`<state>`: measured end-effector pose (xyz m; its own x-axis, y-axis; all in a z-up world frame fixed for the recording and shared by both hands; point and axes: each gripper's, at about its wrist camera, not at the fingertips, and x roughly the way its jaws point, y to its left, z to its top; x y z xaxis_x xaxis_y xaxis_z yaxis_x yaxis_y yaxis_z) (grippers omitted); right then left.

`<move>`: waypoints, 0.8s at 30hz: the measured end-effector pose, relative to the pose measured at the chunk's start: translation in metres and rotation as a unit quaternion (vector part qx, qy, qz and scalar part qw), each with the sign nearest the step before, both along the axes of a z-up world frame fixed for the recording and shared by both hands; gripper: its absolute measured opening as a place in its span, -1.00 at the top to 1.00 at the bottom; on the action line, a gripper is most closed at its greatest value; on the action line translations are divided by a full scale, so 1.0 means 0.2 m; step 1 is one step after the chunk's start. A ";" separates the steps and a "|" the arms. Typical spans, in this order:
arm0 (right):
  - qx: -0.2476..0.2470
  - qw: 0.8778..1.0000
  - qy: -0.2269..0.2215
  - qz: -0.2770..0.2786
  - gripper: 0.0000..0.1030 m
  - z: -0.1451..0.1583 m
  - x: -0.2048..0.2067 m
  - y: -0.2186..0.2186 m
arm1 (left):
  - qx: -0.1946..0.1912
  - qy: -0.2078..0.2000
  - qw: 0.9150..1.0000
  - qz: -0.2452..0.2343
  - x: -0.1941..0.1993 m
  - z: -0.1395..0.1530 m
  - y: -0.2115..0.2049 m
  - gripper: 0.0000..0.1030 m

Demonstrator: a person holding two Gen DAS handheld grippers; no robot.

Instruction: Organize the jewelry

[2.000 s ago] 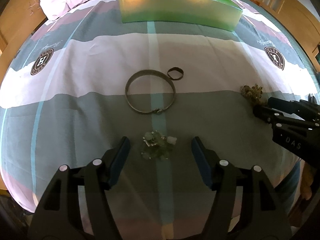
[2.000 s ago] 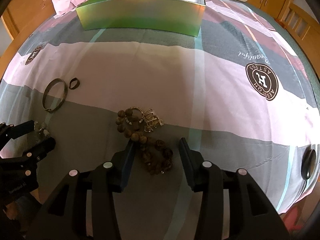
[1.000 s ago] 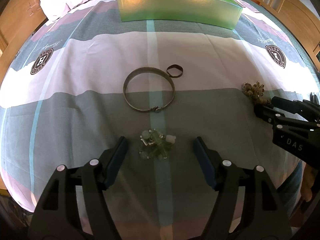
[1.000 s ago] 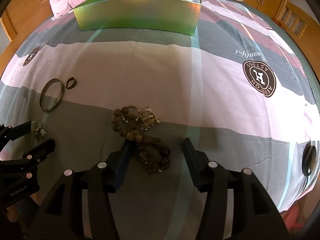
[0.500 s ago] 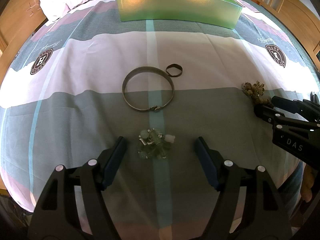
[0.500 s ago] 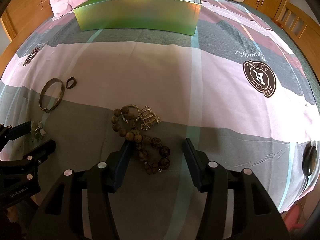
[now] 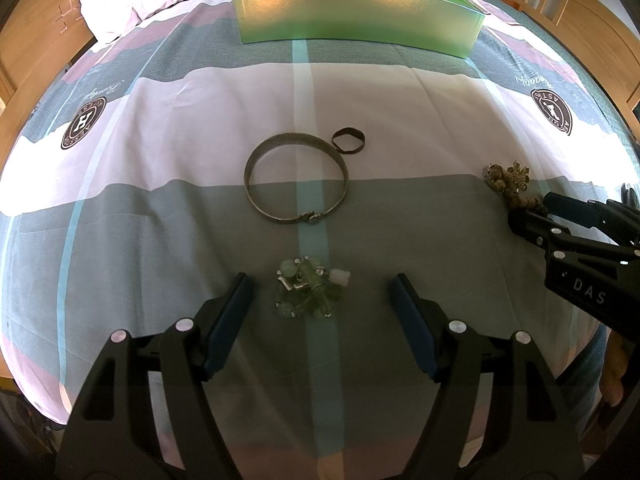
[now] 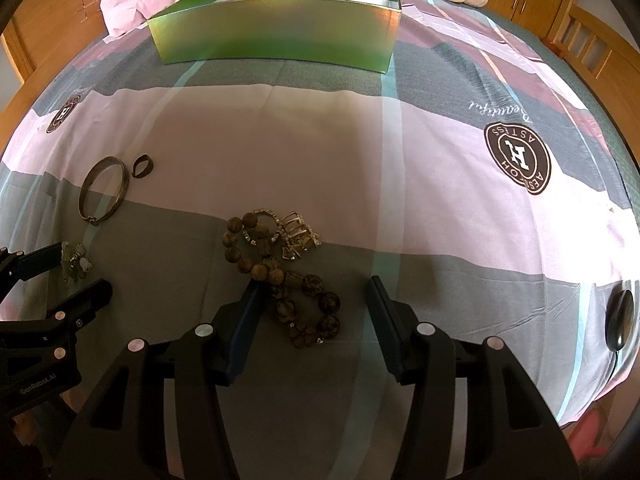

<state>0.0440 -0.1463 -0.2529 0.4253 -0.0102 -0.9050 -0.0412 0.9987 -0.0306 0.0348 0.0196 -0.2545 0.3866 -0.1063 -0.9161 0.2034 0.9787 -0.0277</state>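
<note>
Two wide-open grippers (image 7: pixel 320 296) (image 8: pixel 314 308); silver rings (image 8: pixel 298 236) plain only from the right wrist.

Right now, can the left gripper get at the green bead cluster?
Probably yes. The left gripper is open, its fingers either side of the green bead cluster on the bedsheet, nothing between them or on top.
</note>
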 end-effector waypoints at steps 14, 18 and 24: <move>0.028 0.999 0.000 0.020 0.71 0.04 -0.02 0.03 | 0.002 -0.016 1.000 0.009 0.00 0.04 0.02 0.60; 0.051 0.999 0.004 0.017 0.78 0.07 -0.04 0.02 | -0.005 -0.025 1.000 0.005 -0.01 0.09 0.02 0.66; 0.067 0.997 -0.025 0.016 0.78 0.22 -0.08 0.01 | -0.018 -0.061 0.998 -0.004 -0.03 0.24 0.02 0.66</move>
